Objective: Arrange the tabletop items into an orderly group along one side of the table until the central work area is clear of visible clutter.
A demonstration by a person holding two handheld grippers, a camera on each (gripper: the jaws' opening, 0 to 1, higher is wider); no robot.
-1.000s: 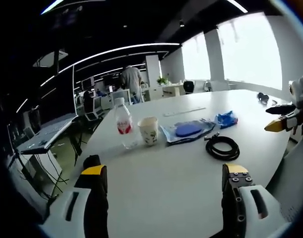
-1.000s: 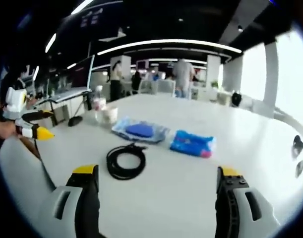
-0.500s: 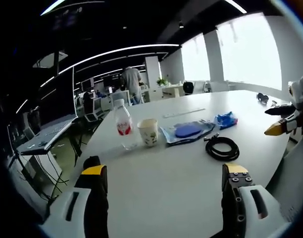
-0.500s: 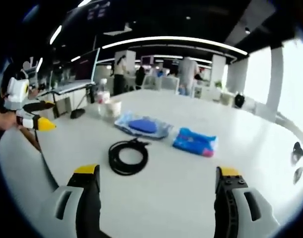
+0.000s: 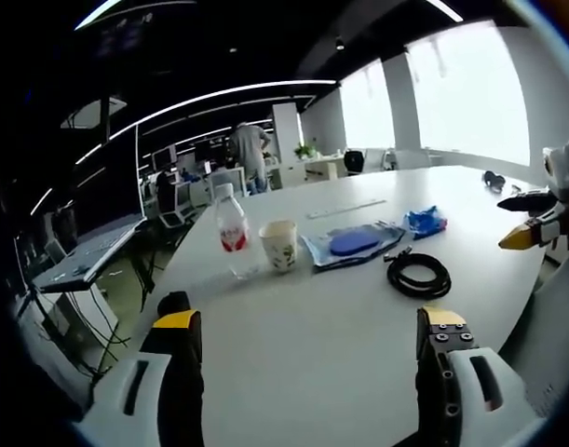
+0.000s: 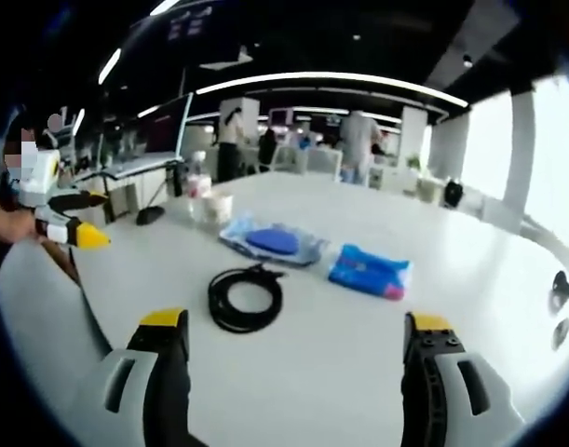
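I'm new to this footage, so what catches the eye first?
A row of items crosses the white table: a water bottle, a paper cup, a clear pouch holding something blue and a blue packet. A coiled black cable lies nearer, ahead of the open right gripper.

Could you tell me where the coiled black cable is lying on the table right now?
In the left gripper view, the coiled black cable lies on the white table, just in front of the clear bag with the blue item, near the blue packet.

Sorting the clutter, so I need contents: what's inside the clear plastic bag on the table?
The clear plastic bag holds a flat blue oval object. What it is, or anything beneath it, cannot be told.
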